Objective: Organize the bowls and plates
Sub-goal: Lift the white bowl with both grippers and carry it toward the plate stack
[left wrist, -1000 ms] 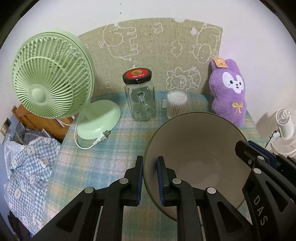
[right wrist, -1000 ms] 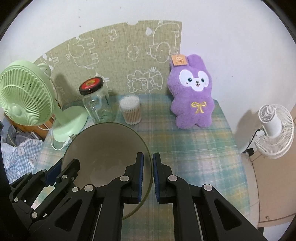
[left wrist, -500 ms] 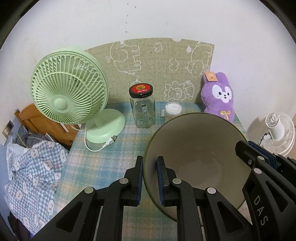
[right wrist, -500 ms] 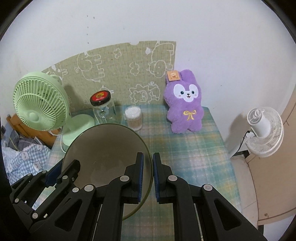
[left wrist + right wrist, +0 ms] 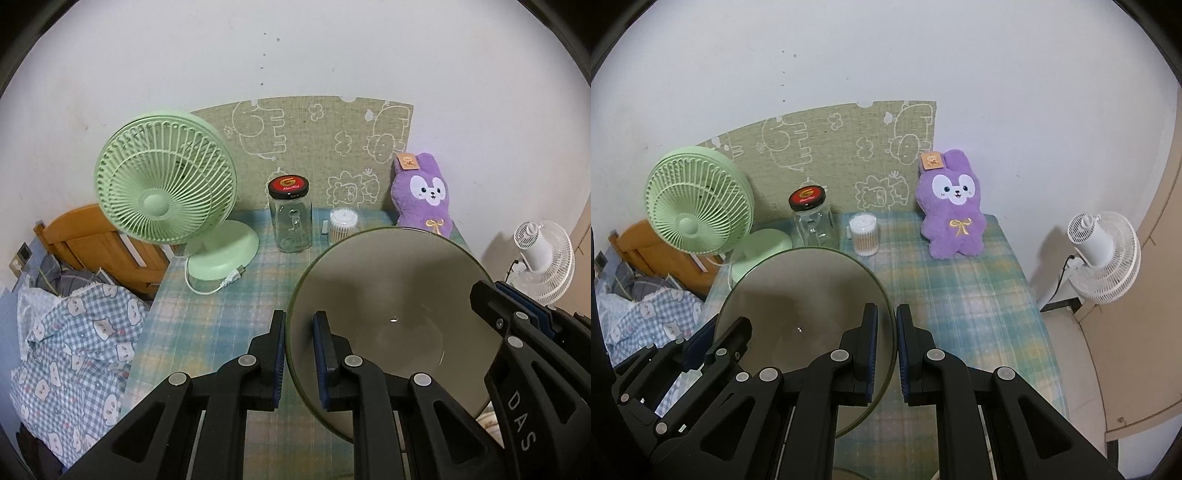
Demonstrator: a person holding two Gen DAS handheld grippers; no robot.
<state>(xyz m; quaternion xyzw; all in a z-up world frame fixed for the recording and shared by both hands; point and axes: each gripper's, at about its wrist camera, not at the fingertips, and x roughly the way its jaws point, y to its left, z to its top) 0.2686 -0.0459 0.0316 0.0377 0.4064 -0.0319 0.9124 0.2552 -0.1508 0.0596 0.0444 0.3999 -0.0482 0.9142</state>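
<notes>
Left gripper (image 5: pixel 299 354) clamped on bowl (image 5: pixel 391 295) left rim; right gripper (image 5: pixel 886 347) clamped on right rim. Bowl held clear above worktop (image 5: pixel 964 295). Step judged: two-handed carry. Next: level transport to stacking spot, not in view.

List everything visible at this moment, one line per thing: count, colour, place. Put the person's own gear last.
bowl: one, olive rim, beige inside, held above the table's near edge
table: one, blue-green plaid cloth, against the wall
desk fan: one, pale green, table's back left
glass jar: one, clear with red-and-black lid, back centre
cotton swab tub: one, clear, right of the jar
plush rabbit: one, purple, back right
wall mat: one, olive with animal outlines, behind the table
floor fan: one, white, right of the table
left claw: black, shut on the bowl's rim
right claw: black, shut on the opposite rim
</notes>
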